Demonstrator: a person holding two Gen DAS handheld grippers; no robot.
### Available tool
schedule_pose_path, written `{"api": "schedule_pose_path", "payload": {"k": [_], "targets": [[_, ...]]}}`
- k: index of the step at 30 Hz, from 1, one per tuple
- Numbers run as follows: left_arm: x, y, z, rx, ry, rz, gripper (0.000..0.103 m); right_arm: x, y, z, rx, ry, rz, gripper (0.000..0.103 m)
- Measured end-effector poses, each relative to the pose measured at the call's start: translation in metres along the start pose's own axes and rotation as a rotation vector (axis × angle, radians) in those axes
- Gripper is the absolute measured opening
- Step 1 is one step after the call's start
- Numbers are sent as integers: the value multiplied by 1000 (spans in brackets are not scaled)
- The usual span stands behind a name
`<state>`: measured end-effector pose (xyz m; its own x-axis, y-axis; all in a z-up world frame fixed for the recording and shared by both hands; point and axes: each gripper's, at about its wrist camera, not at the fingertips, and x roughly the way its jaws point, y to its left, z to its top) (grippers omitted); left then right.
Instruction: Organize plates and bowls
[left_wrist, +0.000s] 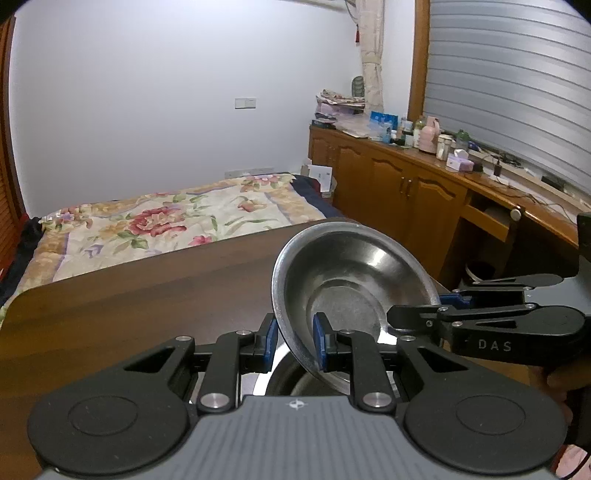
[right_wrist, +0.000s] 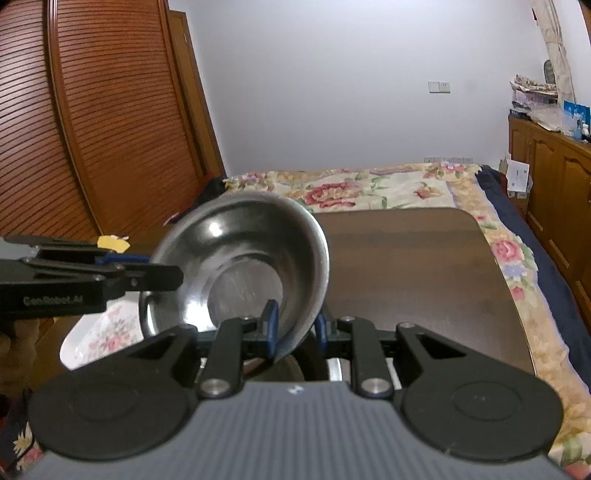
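Note:
One steel bowl (left_wrist: 351, 280) (right_wrist: 240, 258) hangs tilted above the dark wooden table (left_wrist: 147, 295) (right_wrist: 406, 277), its hollow facing the cameras. My left gripper (left_wrist: 295, 345) has its blue-padded fingers on either side of the bowl's near wall, shut on it. From the right, my right gripper (left_wrist: 413, 317) pinches the bowl's opposite rim. In the right wrist view the right gripper (right_wrist: 295, 326) clamps the lower wall, and the left gripper (right_wrist: 166, 277) holds the left rim. Another steel bowl (left_wrist: 284, 380) (right_wrist: 147, 317) sits underneath, mostly hidden.
A floral plate (right_wrist: 99, 332) lies on the table at the left near the lower bowl. Behind the table is a bed with a floral cover (left_wrist: 147, 221). Wooden cabinets (left_wrist: 388, 184) with clutter line the right wall, and a louvred wardrobe (right_wrist: 92, 129) stands at the left.

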<state>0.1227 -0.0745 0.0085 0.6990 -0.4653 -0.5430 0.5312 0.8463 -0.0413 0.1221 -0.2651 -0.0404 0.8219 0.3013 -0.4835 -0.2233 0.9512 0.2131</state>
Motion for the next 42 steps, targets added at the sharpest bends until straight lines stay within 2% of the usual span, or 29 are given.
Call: {"api": "schedule_pose_path", "payload": {"k": [21, 32, 38, 42], "targets": [[-12, -14, -50, -7, 49, -3, 24, -10, 1, -33, 84, 28, 42, 23], [-10, -12, -60, -30, 65, -6, 24, -13, 12, -39, 7, 4, 7, 25], [-8, -16, -62, -19, 57, 13, 24, -14, 13, -38, -18, -14, -25, 25], [-12, -12, -67, -51, 41, 15, 24, -14, 13, -35, -24, -14, -39, 24]]}}
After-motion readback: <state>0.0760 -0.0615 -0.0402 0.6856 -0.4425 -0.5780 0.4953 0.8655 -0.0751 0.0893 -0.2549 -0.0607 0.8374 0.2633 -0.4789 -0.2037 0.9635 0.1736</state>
